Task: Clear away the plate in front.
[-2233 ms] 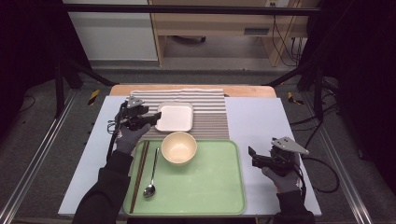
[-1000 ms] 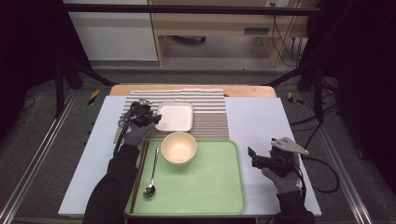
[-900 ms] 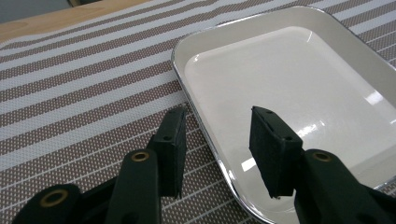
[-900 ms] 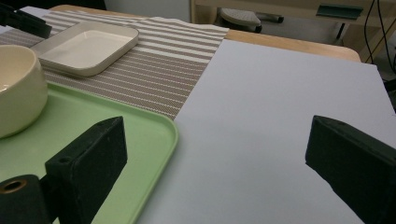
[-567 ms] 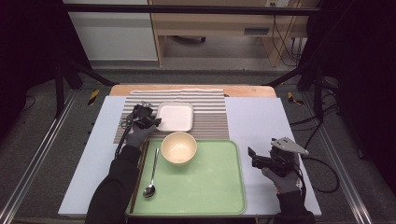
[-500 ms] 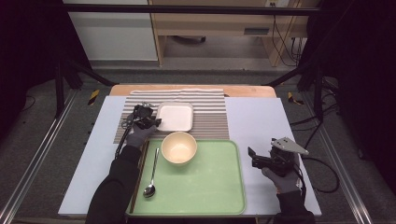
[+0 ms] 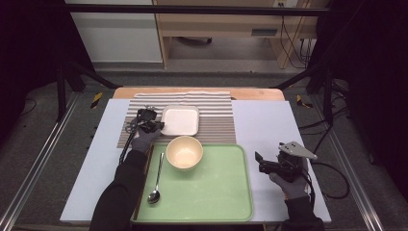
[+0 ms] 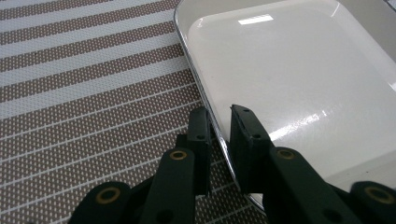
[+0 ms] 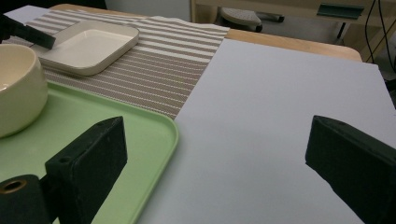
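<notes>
Left gripper (image 8: 219, 116) clamping the near-left rim of square white dish (image 8: 299, 79), jaws narrowly parted across the edge. Dish: glossy, shallow, rounded corners, lying flat on striped placemat (image 7: 216, 120) just behind green tray (image 7: 211, 192). Right gripper (image 7: 260, 162) resting on grey table surface (image 7: 269, 125), jaws spread wide, grasping nothing.

On the tabletop (image 7: 269, 125), a square dish (image 7: 180, 120) sits on the placemat (image 7: 216, 118), behind the tray (image 7: 211, 187) holding a bowl (image 7: 184, 152) and, left, a spoon (image 7: 156, 180).
</notes>
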The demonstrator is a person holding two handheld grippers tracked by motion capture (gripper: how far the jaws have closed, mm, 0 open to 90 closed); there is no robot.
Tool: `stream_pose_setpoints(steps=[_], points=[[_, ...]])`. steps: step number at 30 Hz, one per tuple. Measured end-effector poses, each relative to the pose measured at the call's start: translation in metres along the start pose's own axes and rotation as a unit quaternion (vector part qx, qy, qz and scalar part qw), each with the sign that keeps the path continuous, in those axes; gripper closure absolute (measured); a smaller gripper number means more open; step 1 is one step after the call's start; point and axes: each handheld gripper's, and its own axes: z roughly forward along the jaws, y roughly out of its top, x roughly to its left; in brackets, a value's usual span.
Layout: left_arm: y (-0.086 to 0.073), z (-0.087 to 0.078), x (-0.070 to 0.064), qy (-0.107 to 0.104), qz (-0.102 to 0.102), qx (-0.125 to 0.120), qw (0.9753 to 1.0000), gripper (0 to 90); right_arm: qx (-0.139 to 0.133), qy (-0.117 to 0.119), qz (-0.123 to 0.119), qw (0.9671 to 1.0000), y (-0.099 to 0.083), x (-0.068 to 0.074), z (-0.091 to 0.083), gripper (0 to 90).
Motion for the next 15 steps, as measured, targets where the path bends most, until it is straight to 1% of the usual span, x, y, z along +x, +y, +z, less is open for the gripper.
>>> stream_pose_setpoints(steps=[4,6,8,9,12,15], points=[[0.000,0.001,-0.002,0.005,-0.016,-0.006,0.9998,80.5,-0.001,0.001,0.001,1.0000,0.000,0.000,-0.001,5.6],[0.001,0.002,-0.003,0.008,-0.021,-0.009,0.9997,81.5,-0.001,-0.001,0.002,1.0000,0.000,-0.001,0.000,5.6],[0.002,0.000,-0.003,0.006,-0.026,-0.015,0.9995,82.8,-0.001,-0.002,0.001,1.0000,0.000,-0.001,-0.001,5.6],[0.002,-0.001,-0.003,0.002,-0.032,-0.020,0.9993,83.8,-0.001,-0.002,0.001,1.0000,0.000,-0.002,-0.001,5.6],[0.005,-0.007,-0.003,0.000,-0.029,-0.033,0.9991,85.6,0.000,-0.002,0.001,1.0000,0.000,-0.002,0.000,5.6],[0.006,-0.012,-0.004,-0.003,-0.029,-0.043,0.9987,86.6,0.000,-0.002,0.001,1.0000,0.000,-0.002,0.000,5.6]])
